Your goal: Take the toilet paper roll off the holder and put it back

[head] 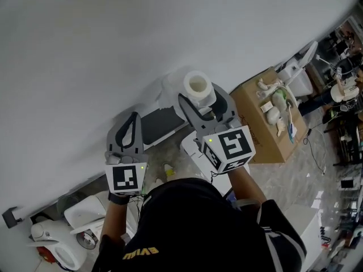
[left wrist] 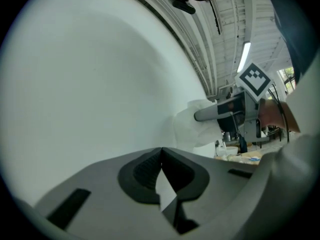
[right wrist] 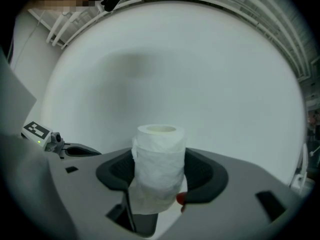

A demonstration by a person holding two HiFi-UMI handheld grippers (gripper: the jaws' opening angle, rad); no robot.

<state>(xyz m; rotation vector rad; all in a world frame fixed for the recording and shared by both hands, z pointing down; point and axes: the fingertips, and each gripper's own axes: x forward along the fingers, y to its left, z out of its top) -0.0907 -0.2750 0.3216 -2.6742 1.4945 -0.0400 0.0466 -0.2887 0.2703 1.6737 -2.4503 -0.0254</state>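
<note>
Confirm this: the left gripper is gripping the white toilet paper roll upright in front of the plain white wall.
Wrong gripper. The right gripper is gripping the white toilet paper roll upright in front of the plain white wall, as the right gripper view shows; the left gripper is shut on nothing.
</note>
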